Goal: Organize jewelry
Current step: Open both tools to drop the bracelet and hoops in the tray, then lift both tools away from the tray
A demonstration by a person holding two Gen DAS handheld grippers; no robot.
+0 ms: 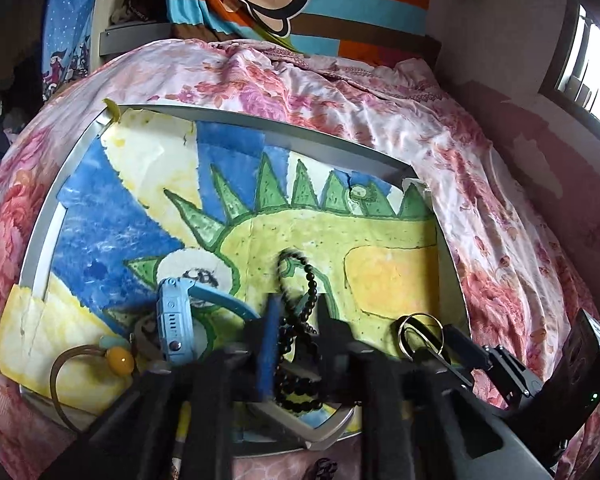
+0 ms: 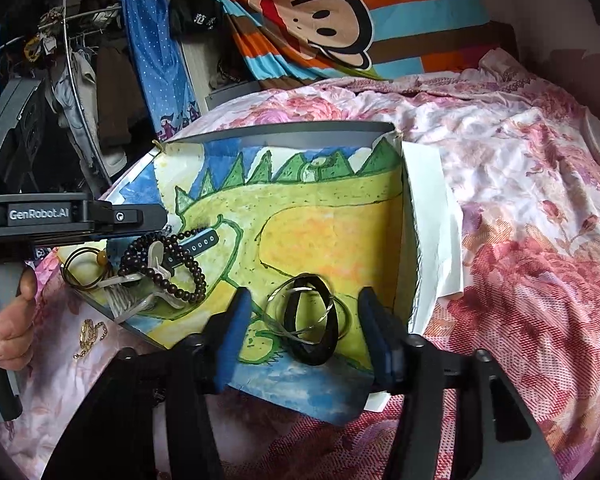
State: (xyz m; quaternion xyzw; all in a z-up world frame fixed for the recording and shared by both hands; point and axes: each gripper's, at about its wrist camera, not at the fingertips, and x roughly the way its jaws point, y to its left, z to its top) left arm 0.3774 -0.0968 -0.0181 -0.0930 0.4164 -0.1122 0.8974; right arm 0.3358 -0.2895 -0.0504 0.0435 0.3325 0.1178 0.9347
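**Beads and bangles could snag as the jaws let go**

Left wrist view: the left gripper [image 1: 296, 320] stands part open, pads apart, with the beads [image 1: 300, 320] lying loose between them on the tray [image 1: 60, 216]. Lifting away could hook a loop and drag the beads off the drawing [image 1: 380, 240], or knock the watch [image 1: 172, 320] just beside.

Right wrist view: the right gripper [image 2: 304, 332] is open around the bangles [image 2: 312, 320], not pressing them. They lie near the tray's front edge; a nudge could roll them onto the quilt [image 2: 540, 240], where a gold chain [image 2: 88, 336] already lies.

Right claw [image 2: 300, 332] open astride black bangle [image 2: 314, 320] (thin rings alongside, perhaps wire) on dinosaur painting [image 2: 320, 236].
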